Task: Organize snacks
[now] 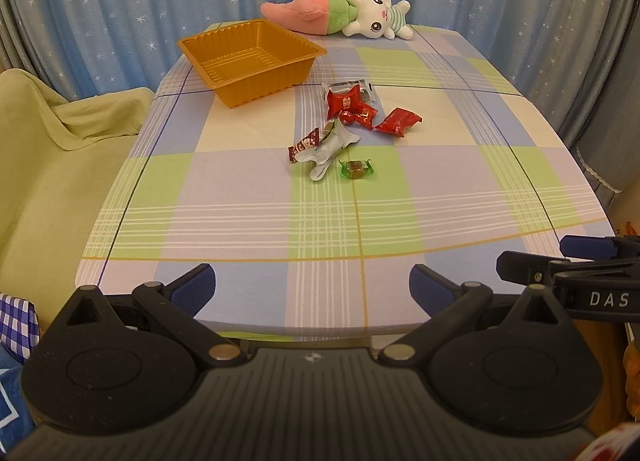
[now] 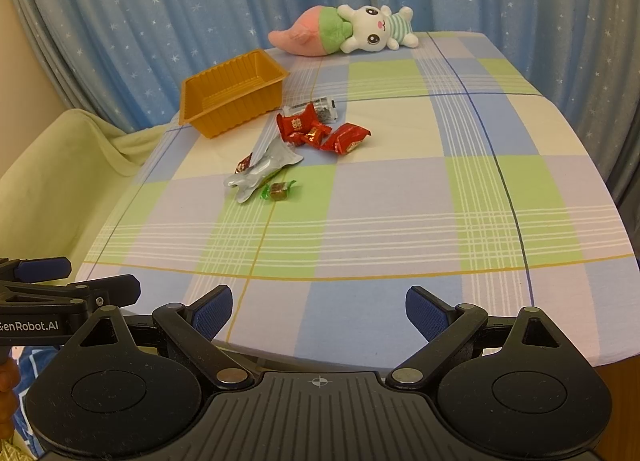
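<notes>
An empty orange plastic tray [image 1: 250,61] [image 2: 232,95] stands at the table's far left. Near it lie loose snacks: several red packets [image 1: 354,109] [image 2: 316,133], a silver wrapper [image 1: 330,149] [image 2: 262,175], a brown bar [image 1: 304,145], a clear packet [image 1: 352,87] and a green-wrapped candy [image 1: 356,169] [image 2: 279,191]. My left gripper [image 1: 312,293] is open and empty at the table's near edge. My right gripper [image 2: 319,315] is open and empty at the near edge, to the right of the left one.
A checked cloth covers the table [image 1: 240,205] [image 2: 400,201]. A plush rabbit with a carrot [image 1: 344,13] [image 2: 352,31] lies at the far edge. A green-covered sofa [image 1: 48,149] stands left of the table. Blue curtains [image 1: 120,1] hang behind.
</notes>
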`<state>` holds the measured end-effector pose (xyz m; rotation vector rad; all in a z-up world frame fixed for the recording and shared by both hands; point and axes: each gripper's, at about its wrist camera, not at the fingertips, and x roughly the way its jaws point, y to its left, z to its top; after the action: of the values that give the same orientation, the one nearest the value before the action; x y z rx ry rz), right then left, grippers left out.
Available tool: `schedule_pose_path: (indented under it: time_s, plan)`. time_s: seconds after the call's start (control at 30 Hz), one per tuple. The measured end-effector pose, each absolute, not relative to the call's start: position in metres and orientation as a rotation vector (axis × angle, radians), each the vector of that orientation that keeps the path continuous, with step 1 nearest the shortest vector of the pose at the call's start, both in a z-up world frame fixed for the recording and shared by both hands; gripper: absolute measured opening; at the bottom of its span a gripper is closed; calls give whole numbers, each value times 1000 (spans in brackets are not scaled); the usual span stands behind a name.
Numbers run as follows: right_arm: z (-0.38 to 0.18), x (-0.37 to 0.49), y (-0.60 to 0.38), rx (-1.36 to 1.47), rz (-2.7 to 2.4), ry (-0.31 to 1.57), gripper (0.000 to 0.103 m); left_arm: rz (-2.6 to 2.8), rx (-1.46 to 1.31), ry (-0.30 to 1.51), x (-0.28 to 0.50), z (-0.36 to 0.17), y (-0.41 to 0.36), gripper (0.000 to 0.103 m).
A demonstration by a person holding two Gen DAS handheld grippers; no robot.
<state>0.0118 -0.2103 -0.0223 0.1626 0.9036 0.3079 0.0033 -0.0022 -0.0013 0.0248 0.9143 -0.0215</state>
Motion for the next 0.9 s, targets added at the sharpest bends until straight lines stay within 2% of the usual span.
schedule_pose_path:
  time_s: [0.9]
  plan:
    - [-22,13,-212,162,305,903,93,-23,26,916,4,-3,-3,103]
